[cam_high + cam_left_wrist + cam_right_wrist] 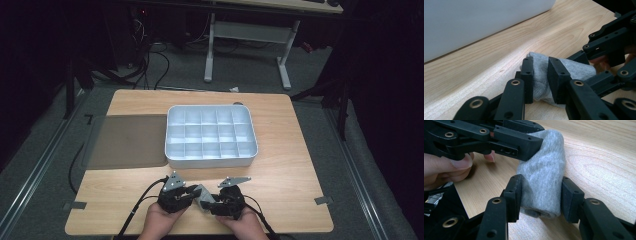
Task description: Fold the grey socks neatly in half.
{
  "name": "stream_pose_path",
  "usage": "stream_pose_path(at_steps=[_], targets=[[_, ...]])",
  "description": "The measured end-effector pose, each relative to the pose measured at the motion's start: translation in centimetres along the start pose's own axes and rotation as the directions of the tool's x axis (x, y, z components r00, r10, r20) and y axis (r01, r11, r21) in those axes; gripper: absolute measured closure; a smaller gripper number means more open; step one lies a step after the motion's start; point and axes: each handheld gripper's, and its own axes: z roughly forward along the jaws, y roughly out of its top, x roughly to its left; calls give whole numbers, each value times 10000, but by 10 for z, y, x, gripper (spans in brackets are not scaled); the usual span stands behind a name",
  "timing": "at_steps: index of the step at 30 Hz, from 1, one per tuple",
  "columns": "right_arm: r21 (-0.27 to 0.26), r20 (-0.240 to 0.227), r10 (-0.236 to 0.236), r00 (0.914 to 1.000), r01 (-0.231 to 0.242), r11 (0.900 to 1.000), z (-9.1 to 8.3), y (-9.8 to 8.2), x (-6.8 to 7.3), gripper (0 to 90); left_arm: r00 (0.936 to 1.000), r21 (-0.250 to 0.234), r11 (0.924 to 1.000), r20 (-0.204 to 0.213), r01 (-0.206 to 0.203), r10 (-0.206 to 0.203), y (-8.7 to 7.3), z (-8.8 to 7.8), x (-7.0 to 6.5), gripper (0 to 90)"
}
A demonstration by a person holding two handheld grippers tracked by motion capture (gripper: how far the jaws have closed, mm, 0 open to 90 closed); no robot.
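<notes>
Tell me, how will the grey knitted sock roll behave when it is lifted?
The grey knitted sock roll is probably soft: it dents where the left gripper and right gripper pinch it. It likely sags or unrolls if gripped loosely. The knit should not slip much.

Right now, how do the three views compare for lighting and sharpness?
High view: table and white tray evenly lit, the room around them nearly black, small detail soft. Left gripper view: grey sock fairly sharp, tray wall a blurred pale mass. Right gripper view: sock knit crisp, a pale sheen on the wood at right.
</notes>
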Motion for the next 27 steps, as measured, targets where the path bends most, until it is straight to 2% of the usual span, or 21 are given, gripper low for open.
stream_pose_path(at_steps=[3, 6, 10, 12, 17, 20, 27], targets=[[76, 17, 37, 10000, -37, 10000, 0, 1, 0, 572, 10000, -54, 10000, -10, -47, 47, 0, 0, -1, 753], [82, -12, -197, 9998, 197, 9998, 0, 2, -1, 578, 10000, -83, 9999, -1, -58, 58, 0, -1, 0, 752], [15, -301, -268, 9992, 268, 9996, 0, 1, -5, 600, 10000, -163, 9998, -24, -83, 83, 0, -1, 0, 748], [-19, -231, -361, 9991, 361, 9993, 0, 1, -4, 608, 10000, -190, 9998, -35, -67, 66, 0, 0, 0, 747], [90, -240, -222, 9995, 224, 9997, -2, 3, -4, 685, 10000, -290, 9996, -48, -46, 45, 1, -2, 1, 727], [228, -140, -374, 9992, 377, 9990, -3, 5, -2, 703, 9998, -340, 9993, -158, -135, 130, 2, -4, 2, 686], [403, 152, -1001, 9949, 995, 9942, -4, 9, 8, 711, 9958, -953, 9952, -905, -202, 115, 1, -22, 9, 589]])
